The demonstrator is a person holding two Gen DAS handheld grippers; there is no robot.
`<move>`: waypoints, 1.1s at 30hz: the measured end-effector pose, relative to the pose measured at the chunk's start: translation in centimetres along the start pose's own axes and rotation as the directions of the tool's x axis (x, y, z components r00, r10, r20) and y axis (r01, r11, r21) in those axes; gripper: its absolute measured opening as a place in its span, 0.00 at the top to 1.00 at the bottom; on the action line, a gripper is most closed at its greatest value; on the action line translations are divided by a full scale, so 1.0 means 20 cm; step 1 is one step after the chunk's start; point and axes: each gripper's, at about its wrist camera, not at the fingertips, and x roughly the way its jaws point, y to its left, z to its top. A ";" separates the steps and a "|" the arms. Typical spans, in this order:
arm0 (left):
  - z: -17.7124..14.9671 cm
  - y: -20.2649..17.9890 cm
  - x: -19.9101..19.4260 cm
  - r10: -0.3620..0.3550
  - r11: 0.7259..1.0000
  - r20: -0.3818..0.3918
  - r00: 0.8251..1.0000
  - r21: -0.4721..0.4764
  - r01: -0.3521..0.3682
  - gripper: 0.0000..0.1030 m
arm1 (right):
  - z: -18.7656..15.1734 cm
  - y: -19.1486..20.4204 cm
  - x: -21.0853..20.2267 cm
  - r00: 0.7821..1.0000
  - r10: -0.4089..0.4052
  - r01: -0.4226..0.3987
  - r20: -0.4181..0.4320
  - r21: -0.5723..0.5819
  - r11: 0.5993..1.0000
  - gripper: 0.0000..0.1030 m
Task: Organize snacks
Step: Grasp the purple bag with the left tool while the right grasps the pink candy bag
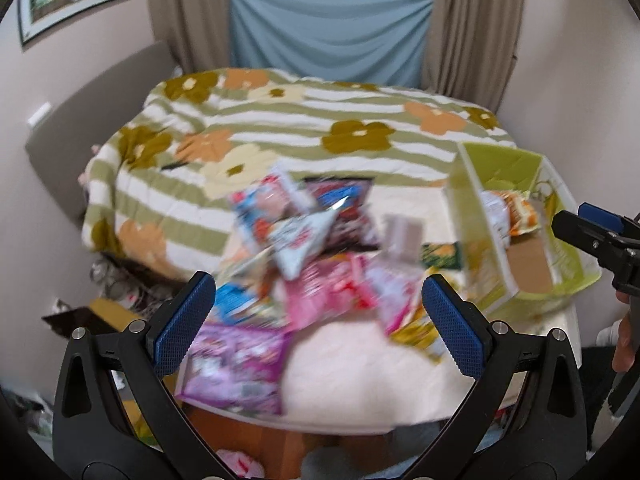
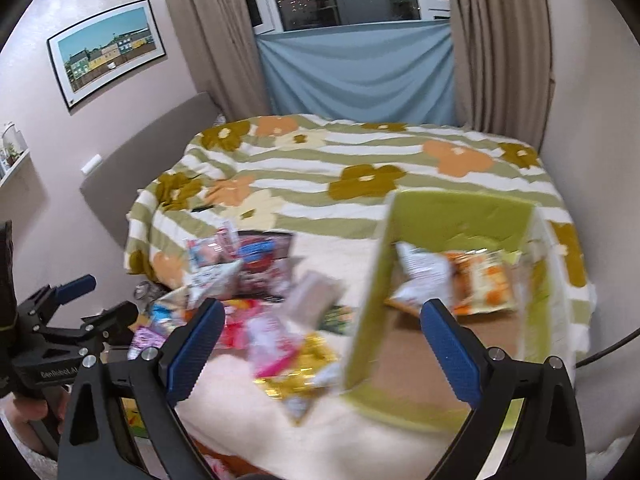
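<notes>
Overhead, both the left claw and right claw gape above crinkly snack packets beside a cardboard box

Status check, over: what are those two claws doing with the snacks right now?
Left gripper open, empty. Right gripper open, empty. Snack pile beside green box. Two packets inside.

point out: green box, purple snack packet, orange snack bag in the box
green box [image 2: 460, 216], right wrist view, inner back wall
purple snack packet [image 1: 236, 364], left wrist view, front face
orange snack bag [image 2: 486, 284], right wrist view, bag's middle

The right gripper, fingers spread and empty, hangs above snack packets beside a green box.
</notes>
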 end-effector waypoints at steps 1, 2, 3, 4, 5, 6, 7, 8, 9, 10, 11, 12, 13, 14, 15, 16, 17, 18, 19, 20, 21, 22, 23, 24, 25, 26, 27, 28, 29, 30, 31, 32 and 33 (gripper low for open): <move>-0.03 0.06 0.00 -0.001 1.000 -0.009 1.000 -0.005 0.001 0.01 | -0.02 0.07 0.02 1.000 0.000 0.000 -0.007 -0.003 1.000 0.05; -0.06 0.12 0.00 -0.004 1.000 -0.018 1.000 -0.011 0.004 0.01 | -0.03 0.13 0.04 1.000 -0.002 0.002 -0.013 -0.002 1.000 0.05; -0.08 0.17 0.00 -0.007 1.000 -0.024 1.000 -0.015 0.007 0.01 | -0.05 0.17 0.06 1.000 0.000 0.000 -0.019 0.003 1.000 0.05; -0.11 0.22 0.01 -0.013 1.000 -0.035 0.999 -0.019 0.013 0.01 | -0.07 0.23 0.08 1.000 0.008 -0.008 -0.025 0.013 1.000 0.05; -0.14 0.28 0.02 -0.020 1.000 -0.045 0.999 -0.022 0.019 0.01 | -0.09 0.26 0.09 1.000 0.012 -0.011 -0.026 0.019 1.000 0.05; -0.16 0.33 0.03 -0.026 0.999 -0.056 0.998 -0.024 0.025 0.01 | -0.10 0.31 0.11 1.000 0.011 -0.011 -0.028 0.023 1.000 0.05; -0.18 0.36 0.04 -0.030 0.999 -0.064 0.997 -0.023 0.029 0.01 | -0.13 0.36 0.13 0.999 0.007 -0.006 -0.033 0.023 1.000 0.05; -0.21 0.41 0.06 -0.039 0.999 -0.080 0.996 -0.021 0.037 0.01 | -0.15 0.40 0.14 0.999 0.003 -0.002 -0.035 0.024 1.000 0.05; -0.23 0.44 0.09 -0.043 0.999 -0.093 0.995 -0.019 0.042 0.01 | -0.17 0.44 0.16 0.999 0.002 -0.001 -0.038 0.028 1.000 0.05; -0.25 0.46 0.11 -0.046 0.999 -0.103 0.994 -0.018 0.045 0.01 | -0.19 0.48 0.19 0.999 0.007 -0.005 -0.043 0.035 0.999 0.05; -0.28 0.50 0.14 -0.056 0.998 -0.122 0.991 -0.020 0.054 0.01 | -0.21 0.50 0.20 0.999 0.011 -0.009 -0.048 0.040 0.999 0.05; -0.30 0.51 0.16 -0.066 0.998 -0.133 0.989 -0.023 0.064 0.01 | -0.23 0.53 0.23 0.998 0.011 -0.009 -0.057 0.044 0.999 0.05; -0.32 0.52 0.18 -0.080 0.997 -0.144 0.986 -0.029 0.077 0.01 | -0.25 0.55 0.25 0.998 0.010 -0.007 -0.066 0.047 0.999 0.05; -0.34 0.53 0.20 -0.089 0.996 -0.152 0.984 -0.032 0.085 0.01 | -0.28 0.59 0.28 0.997 0.008 -0.004 -0.081 0.049 0.999 0.05; -0.37 0.53 0.24 -0.101 0.995 -0.172 0.980 -0.036 0.096 0.01 | -0.30 0.61 0.31 0.995 0.008 -0.003 -0.099 0.052 0.999 0.05; -0.39 0.53 0.27 -0.105 0.994 -0.186 0.977 -0.037 0.100 0.01 | -0.31 0.62 0.32 0.994 0.008 -0.002 -0.111 0.053 0.999 0.05; -0.41 0.53 0.32 -0.108 0.994 -0.207 0.972 -0.038 0.102 0.01 | -0.33 0.63 0.35 0.992 0.009 -0.002 -0.128 0.054 0.999 0.05; -0.43 0.53 0.35 -0.110 0.994 -0.220 0.969 -0.038 0.104 0.01 | -0.35 0.64 0.38 0.990 0.011 -0.003 -0.143 0.052 0.999 0.05; -0.45 0.52 0.38 -0.111 0.994 -0.233 0.966 -0.037 0.106 0.01 | -0.37 0.65 0.40 0.988 0.011 -0.004 -0.157 0.049 0.999 0.05; -0.47 0.51 0.42 -0.109 0.994 -0.244 0.964 -0.035 0.104 0.01 | -0.38 0.66 0.42 0.986 0.011 -0.003 -0.167 0.044 0.999 0.05; -0.49 0.51 0.45 -0.103 0.995 -0.257 0.961 -0.033 0.098 0.01 | -0.39 0.67 0.45 0.984 0.010 -0.003 -0.177 0.040 0.999 0.05; -0.51 0.50 0.48 -0.099 0.995 -0.268 0.958 -0.032 0.094 0.01 | -0.40 0.67 0.47 0.982 0.010 -0.003 -0.188 0.036 0.999 0.05; -0.53 0.49 0.52 -0.094 0.996 -0.281 0.955 -0.032 0.088 0.01 | -0.41 0.67 0.51 0.979 0.013 -0.006 -0.202 0.035 0.999 0.05; -0.54 0.48 0.56 -0.086 0.996 -0.297 0.951 -0.033 0.080 0.01 | -0.42 0.67 0.54 0.977 0.015 -0.008 -0.211 0.034 0.999 0.05; -0.55 0.47 0.58 -0.083 0.997 -0.307 0.948 -0.034 0.076 0.01 | -0.43 0.67 0.57 0.975 0.018 -0.011 -0.222 0.033 0.999 0.05; -0.56 0.46 0.61 -0.078 0.997 -0.321 0.944 -0.033 0.071 0.01 | -0.43 0.67 0.61 0.973 0.020 -0.013 -0.231 0.032 0.999 0.05; -0.57 0.45 0.64 -0.070 0.998 -0.334 0.940 -0.030 0.063 0.01 | -0.43 0.66 0.63 0.971 0.023 -0.016 -0.238 0.032 0.999 0.05; -0.58 0.43 0.67 -0.053 0.999 -0.342 0.938 -0.019 0.049 0.01 | -0.43 0.65 0.66 0.969 0.028 -0.020 -0.247 0.033 0.999 0.05; -0.58 0.42 0.69 -0.038 0.999 -0.349 0.936 -0.009 0.038 0.01 | -0.43 0.65 0.68 0.967 0.031 -0.023 -0.253 0.036 0.999 0.05; -0.59 0.40 0.72 -0.020 1.000 -0.360 0.933 0.004 0.023 0.01 | -0.43 0.64 0.70 0.965 0.036 -0.027 -0.258 0.040 0.999 0.05; -0.59 0.39 0.74 -0.004 1.000 -0.368 0.930 0.015 0.010 0.01 | -0.43 0.63 0.72 0.963 0.045 -0.034 -0.264 0.046 0.998 0.05; -0.60 0.38 0.76 0.014 1.000 -0.376 0.926 0.024 -0.005 0.01 | -0.43 0.63 0.73 0.962 0.049 -0.038 -0.268 0.047 0.998 0.05; -0.60 0.37 0.79 0.031 0.999 -0.390 0.920 0.031 -0.021 0.01 | -0.43 0.62 0.74 0.961 0.054 -0.042 -0.273 0.047 0.998 0.05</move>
